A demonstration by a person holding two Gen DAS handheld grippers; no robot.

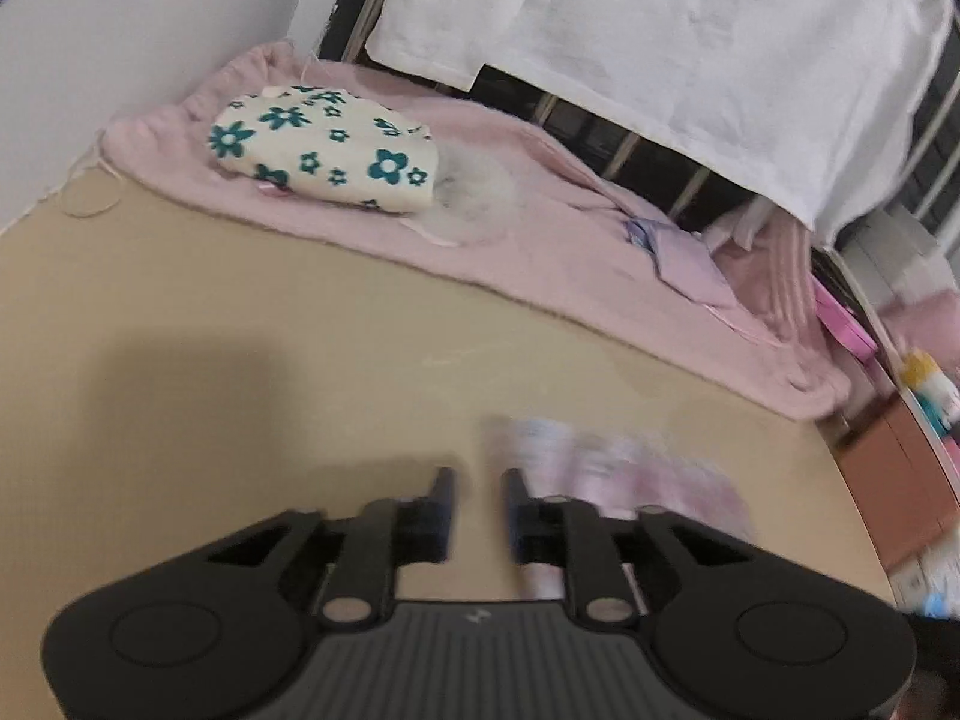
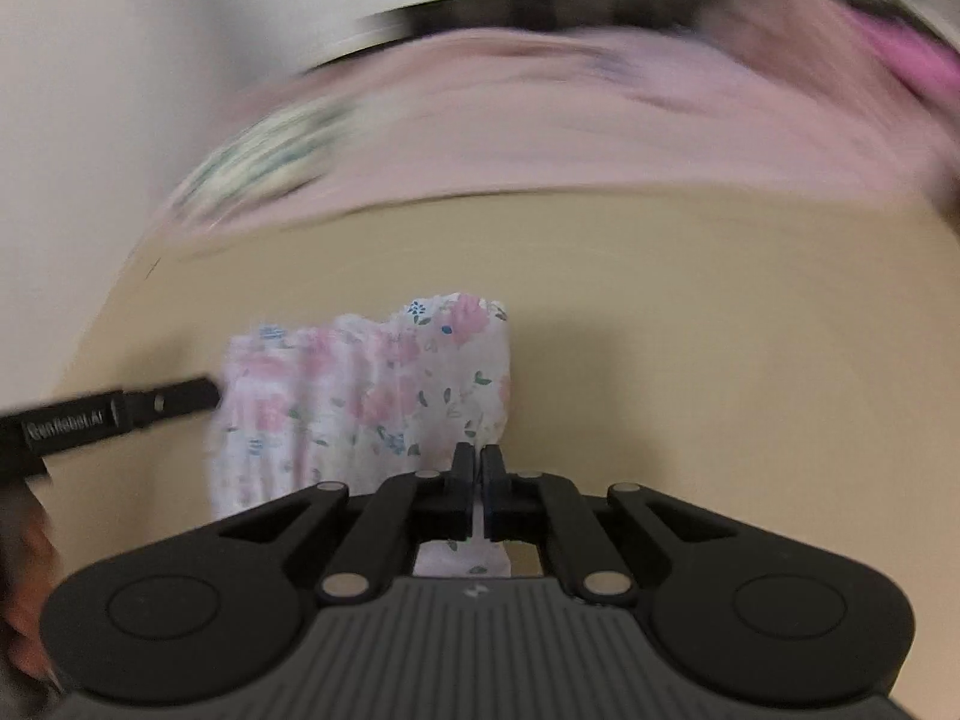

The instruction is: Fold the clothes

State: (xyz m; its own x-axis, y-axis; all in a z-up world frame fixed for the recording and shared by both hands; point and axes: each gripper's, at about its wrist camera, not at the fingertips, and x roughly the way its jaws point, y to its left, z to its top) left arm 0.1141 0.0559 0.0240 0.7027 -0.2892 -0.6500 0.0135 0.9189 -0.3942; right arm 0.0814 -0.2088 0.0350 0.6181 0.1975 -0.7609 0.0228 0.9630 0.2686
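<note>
Left wrist view: left gripper [image 1: 478, 483] over bare tan table [image 1: 240, 330], jaws a narrow gap apart, nothing between them; blurred floral garment [image 1: 630, 468] just right of right finger, no contact shown. Right wrist view, left edge: same left gripper entering as black finger, tip at garment's left edge, touching or just beside, cannot tell. Centre: floral garment [image 2: 372, 396] bunched into soft ridges on table [image 2: 690, 330], white with pink flowers. Right gripper [image 2: 478, 465] jaws pressed together, thin strip of cloth showing between pads, so pinching garment's near right edge.

Step in hand, by judgement: taking hold of both sides of garment ahead of spreading or first fold. Next move calls for left jaws seated over left edge and closed, then both edges drawn apart to flatten bunching.

Around, left to right in left wrist view: teal-flowered cushion [image 1: 324, 144] on pink blanket [image 1: 540, 252] along far side, white cloth [image 1: 690, 60] hanging over dark rail, pink items at right edge. All well apart from garment; nothing blocking except heavy blur.
</note>
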